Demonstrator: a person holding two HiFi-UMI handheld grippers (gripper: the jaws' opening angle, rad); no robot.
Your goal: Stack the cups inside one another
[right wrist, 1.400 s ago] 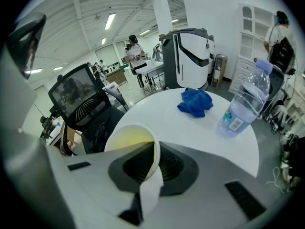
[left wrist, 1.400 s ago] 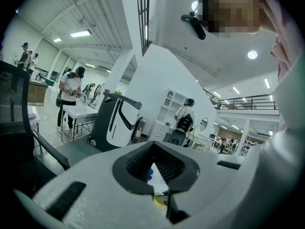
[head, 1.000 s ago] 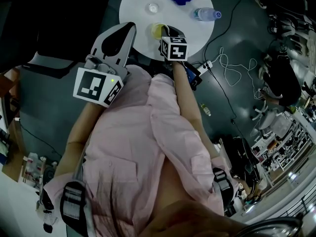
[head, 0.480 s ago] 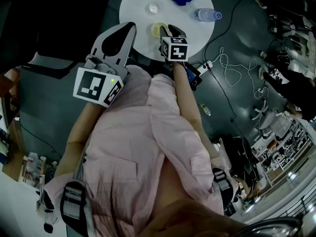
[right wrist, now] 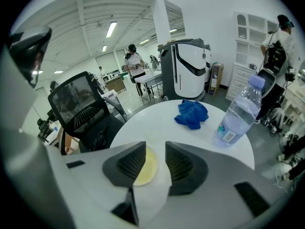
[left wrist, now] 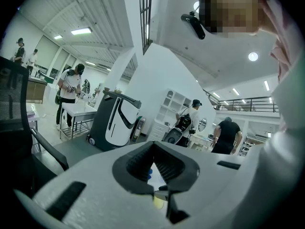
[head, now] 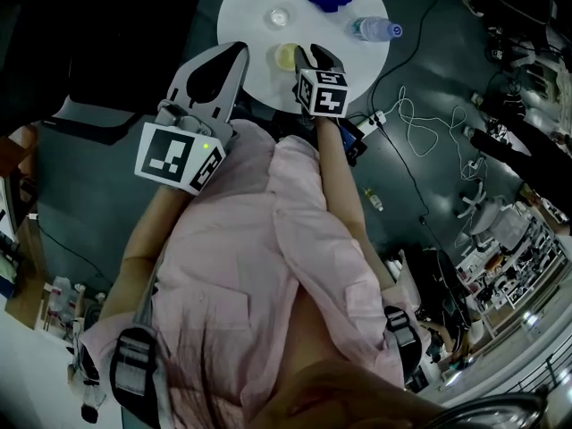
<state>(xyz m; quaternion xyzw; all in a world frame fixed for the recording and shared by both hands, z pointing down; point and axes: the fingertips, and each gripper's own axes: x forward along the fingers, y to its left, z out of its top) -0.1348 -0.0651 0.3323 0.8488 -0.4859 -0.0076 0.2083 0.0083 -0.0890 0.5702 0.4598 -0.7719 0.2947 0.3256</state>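
Hanging over the near edge of the round white desk (head: pixel 250 25), the right gripper (head: pixel 315 54) has just been opening its jaws, and the pale yellow plastic cup (head: pixel 284 56) stands loose between them. The left gripper (head: pixel 234 50) is clenched and empty

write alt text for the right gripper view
The right tongs, which have just been opening, stand apart over a round white table, a pale yellow cup loose between them; a crumpled blue cloth and clear plastic water bottle sit beyond.
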